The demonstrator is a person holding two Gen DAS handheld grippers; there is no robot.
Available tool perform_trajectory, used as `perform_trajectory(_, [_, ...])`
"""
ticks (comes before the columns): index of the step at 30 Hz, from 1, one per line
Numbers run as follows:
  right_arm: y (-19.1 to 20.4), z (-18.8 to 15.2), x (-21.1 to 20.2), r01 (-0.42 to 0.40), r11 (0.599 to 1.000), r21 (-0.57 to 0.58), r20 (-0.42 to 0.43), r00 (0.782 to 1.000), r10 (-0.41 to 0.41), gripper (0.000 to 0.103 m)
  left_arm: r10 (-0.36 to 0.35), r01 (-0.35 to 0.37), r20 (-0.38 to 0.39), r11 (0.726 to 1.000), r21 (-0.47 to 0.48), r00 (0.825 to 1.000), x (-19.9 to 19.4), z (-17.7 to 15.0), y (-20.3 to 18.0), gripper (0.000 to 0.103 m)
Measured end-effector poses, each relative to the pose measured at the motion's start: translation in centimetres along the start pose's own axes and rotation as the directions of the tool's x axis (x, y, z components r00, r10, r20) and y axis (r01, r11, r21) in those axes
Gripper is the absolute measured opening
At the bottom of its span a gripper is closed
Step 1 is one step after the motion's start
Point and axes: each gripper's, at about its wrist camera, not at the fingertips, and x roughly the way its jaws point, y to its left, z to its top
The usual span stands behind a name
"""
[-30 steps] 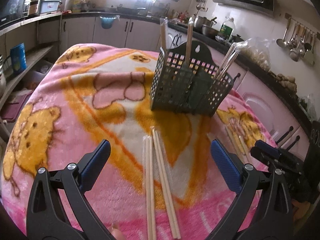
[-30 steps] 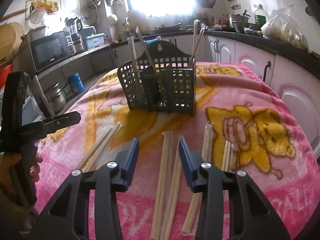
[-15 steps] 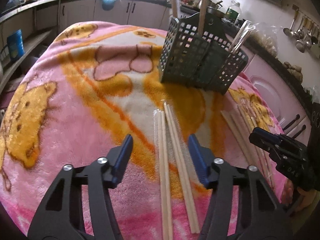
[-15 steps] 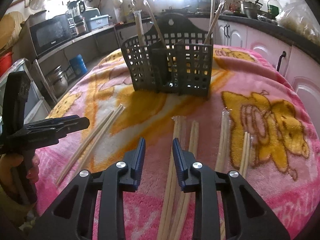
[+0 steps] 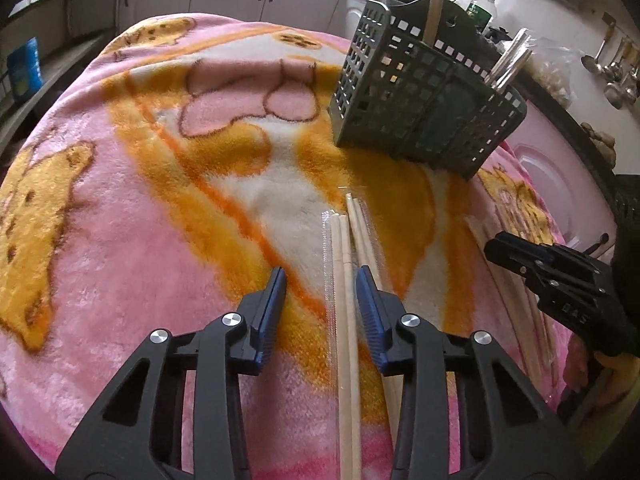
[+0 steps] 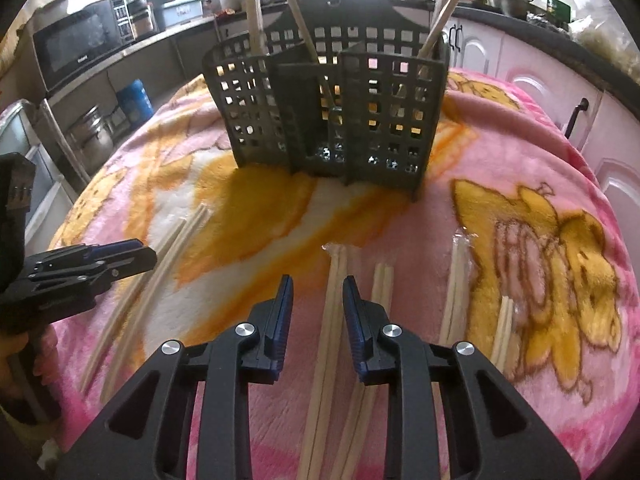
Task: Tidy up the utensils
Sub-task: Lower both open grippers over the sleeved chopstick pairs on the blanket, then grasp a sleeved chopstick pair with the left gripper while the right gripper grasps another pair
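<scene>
Each tool straddles a wrapped pair of chopsticks on the blanket-covered tabletop [image 5: 120, 208]. The left tool [image 5: 321, 285] has its jaws apart around one pair [image 5: 342, 280], whose long axis runs toward 12 o'clock, at the basket [image 5: 424, 108]. The right tool [image 6: 317, 291], jaws also apart, brackets another pair [image 6: 334, 292] likewise. Faint lettering on the microwave [image 6: 76, 46] is unreadable.

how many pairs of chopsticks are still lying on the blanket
6. In the right wrist view: two at left, one between the right gripper's fingers, one beside it, two further right. None looks hidden.
</scene>
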Motion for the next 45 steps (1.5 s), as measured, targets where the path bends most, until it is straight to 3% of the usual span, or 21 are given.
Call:
perform_trajectory(25, [-0.5,2.8,3.7,0.004,1.0,0.012,-0.153,0.988,-0.002,0.024,0.004,-0.001,-0.076,0.999,0.04,0.997,2.5,3.2,-0.2,0.027])
perform_trajectory(28, [0.0,3.0,3.9,-0.011,1.0,0.004,-0.152,0.988,0.011,0.012,0.014,-0.009,-0.085,0.999,0.053,0.996,2.7,3.5,-0.4,0.025])
perform_trajectory(33, [0.9,2.8,3.7,-0.025,1.0,-0.015,-0.141,0.99,0.022,0.01,0.034,-0.027,-0.092,0.997,0.077,0.995,2.8,3.5,-0.6,0.02])
perform_trajectory(36, [1.3,2.7,3.4,-0.072,0.997,-0.006,-0.121,0.99,0.07,0.01,0.032,-0.025,-0.092,0.996,0.081,0.995,2.8,3.4,-0.5,0.016])
perform_trajectory(45, [2.5,2.4,1.5,-0.135,0.991,-0.013,-0.041,0.99,0.134,0.006,-0.035,0.036,-0.077,0.999,0.011,0.996,1.9,2.8,0.8,0.004])
